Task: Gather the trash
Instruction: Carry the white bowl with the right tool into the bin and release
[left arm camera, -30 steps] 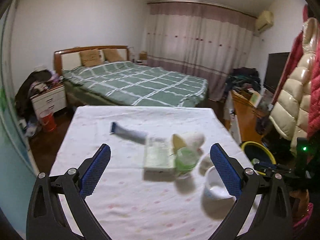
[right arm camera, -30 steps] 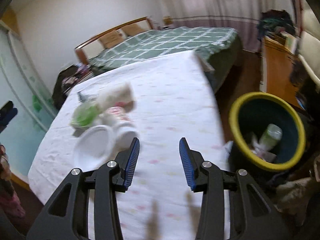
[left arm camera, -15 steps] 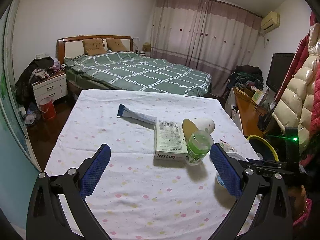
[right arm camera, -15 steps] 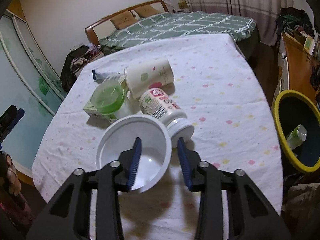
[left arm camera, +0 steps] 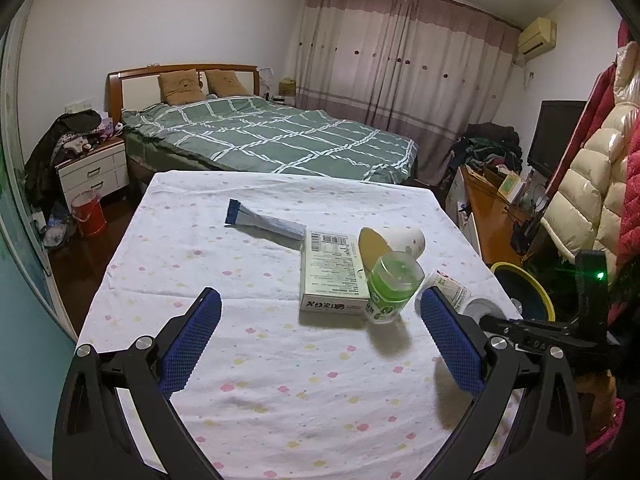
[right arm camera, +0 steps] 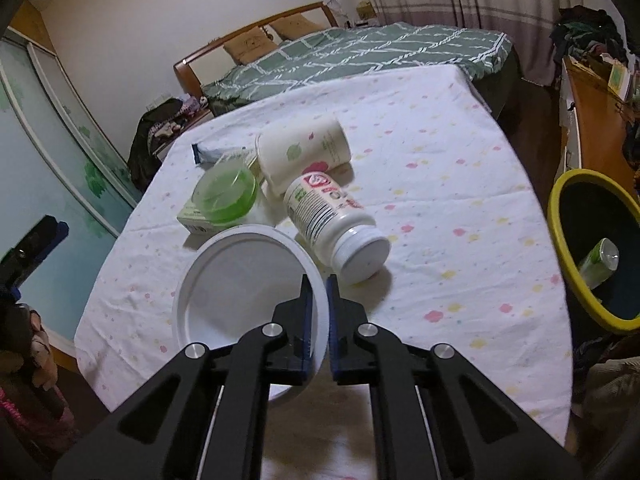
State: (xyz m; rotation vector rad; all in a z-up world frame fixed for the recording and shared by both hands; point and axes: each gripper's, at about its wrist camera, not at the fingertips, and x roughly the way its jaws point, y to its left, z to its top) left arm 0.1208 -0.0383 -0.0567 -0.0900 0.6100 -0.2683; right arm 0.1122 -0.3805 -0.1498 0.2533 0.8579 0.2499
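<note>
Trash lies on the table's dotted white cloth (left arm camera: 192,264): a blue-and-white tube (left arm camera: 264,224), a pale green box (left arm camera: 330,272), a green-lidded cup (left arm camera: 392,288), a tipped paper cup (left arm camera: 400,240) and a white bottle (right arm camera: 332,220) on its side. In the right wrist view, my right gripper (right arm camera: 318,280) is shut on the near right rim of a white bowl (right arm camera: 240,300), one pad inside and one outside. My left gripper (left arm camera: 320,300) hovers open over the cloth, short of the box, holding nothing.
A dark bin with a yellow rim (right arm camera: 554,200) stands on the floor off the table's right edge, with a green bottle (right arm camera: 600,264) inside. A bed (left arm camera: 260,140) lies beyond the table, a wooden desk (left arm camera: 484,216) at the right, and hanging coats (left arm camera: 592,168) close by.
My right gripper swung left from the bare cloth to the white bowl and its jaws closed on the rim. The left gripper sank a little and stayed open.
</note>
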